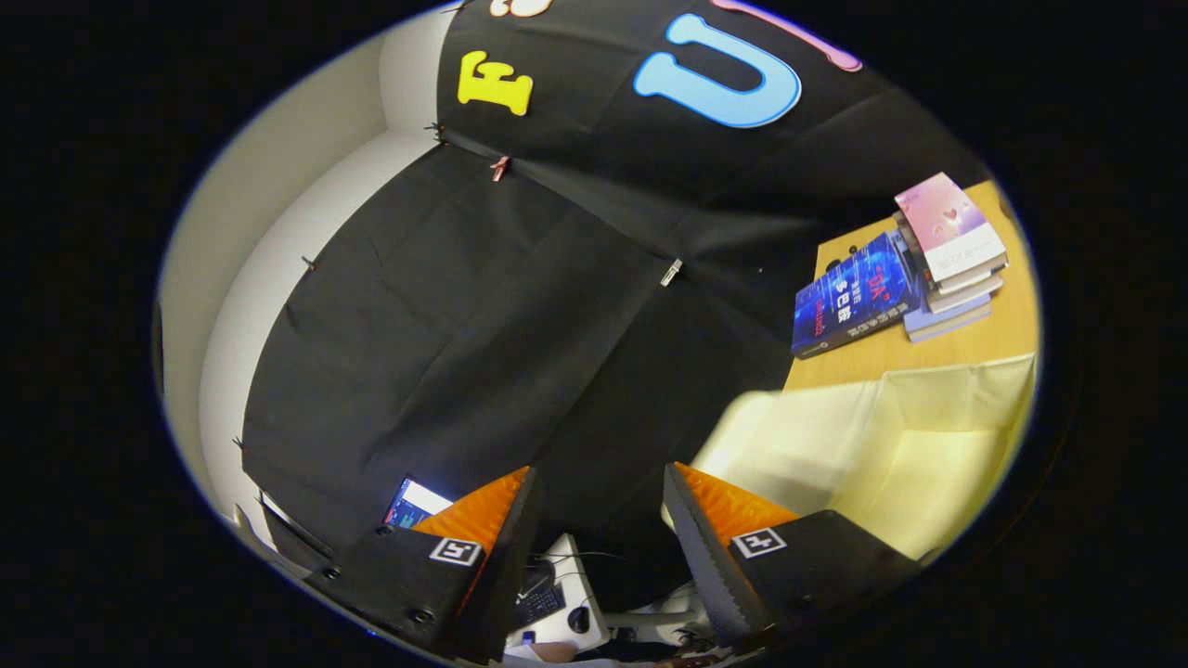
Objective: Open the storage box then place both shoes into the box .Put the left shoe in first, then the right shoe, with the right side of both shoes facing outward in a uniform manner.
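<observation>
The box (891,445), pale and blurred, is seen just beyond the right finger, on a wooden table (1007,329); whether its lid is off cannot be told. No shoes are noted. The step in hand is judged to be the approach to the box, opening not yet confirmed. The next move calls for the view to be levelled and the fingers brought onto the lid. The gripper (599,492) is held tilted, jaws parted and empty. Stacked books (947,250) stand behind the box.
</observation>
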The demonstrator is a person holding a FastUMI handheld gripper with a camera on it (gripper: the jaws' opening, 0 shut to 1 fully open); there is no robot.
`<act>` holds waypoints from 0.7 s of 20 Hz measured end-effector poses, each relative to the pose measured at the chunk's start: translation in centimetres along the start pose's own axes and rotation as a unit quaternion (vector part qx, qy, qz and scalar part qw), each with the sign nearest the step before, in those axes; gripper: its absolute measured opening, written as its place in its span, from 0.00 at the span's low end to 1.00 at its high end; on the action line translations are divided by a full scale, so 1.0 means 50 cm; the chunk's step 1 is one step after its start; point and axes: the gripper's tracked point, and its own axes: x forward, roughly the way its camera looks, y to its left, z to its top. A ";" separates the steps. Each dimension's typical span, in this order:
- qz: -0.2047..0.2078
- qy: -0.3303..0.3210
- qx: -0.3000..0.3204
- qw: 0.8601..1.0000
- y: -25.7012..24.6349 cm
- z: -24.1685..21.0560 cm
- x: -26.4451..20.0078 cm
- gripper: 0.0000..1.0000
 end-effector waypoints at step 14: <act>-0.381 -0.042 -0.158 0.910 -0.337 0.001 -0.546 0.98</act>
